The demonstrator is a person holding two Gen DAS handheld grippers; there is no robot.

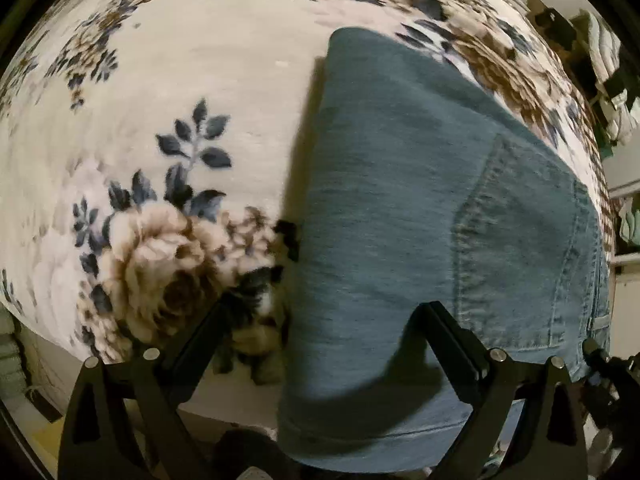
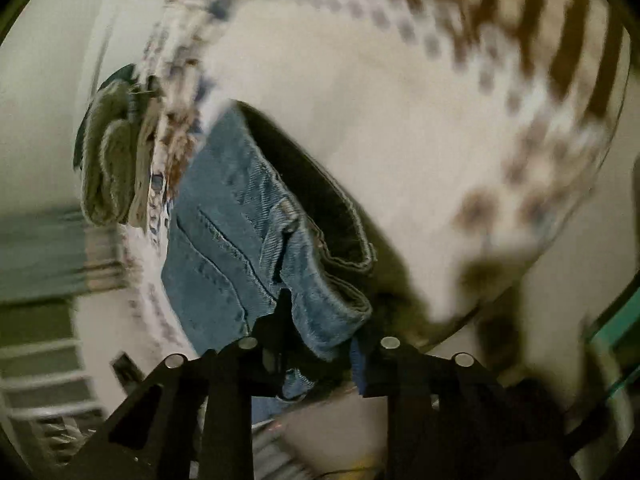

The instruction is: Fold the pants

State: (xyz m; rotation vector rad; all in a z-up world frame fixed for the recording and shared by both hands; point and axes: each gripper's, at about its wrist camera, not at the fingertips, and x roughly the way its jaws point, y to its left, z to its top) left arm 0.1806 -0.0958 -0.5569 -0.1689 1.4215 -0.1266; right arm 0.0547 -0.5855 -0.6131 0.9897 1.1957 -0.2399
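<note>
Denim pants (image 1: 400, 208) lie part-folded on the floral blanket (image 1: 168, 80); our left gripper (image 1: 320, 320) gapes empty, right gripper (image 2: 320, 344) pinches the waistband, so next we carry it over.

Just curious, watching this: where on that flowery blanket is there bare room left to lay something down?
The widest bare stretch of the floral blanket lies left of the folded jeans, above the big printed rose. In the right wrist view there is also open blanket to the right of the jeans' waistband. It is crowded past the jeans' pocket side, where stacked cloth sits at the blanket's edge.
</note>
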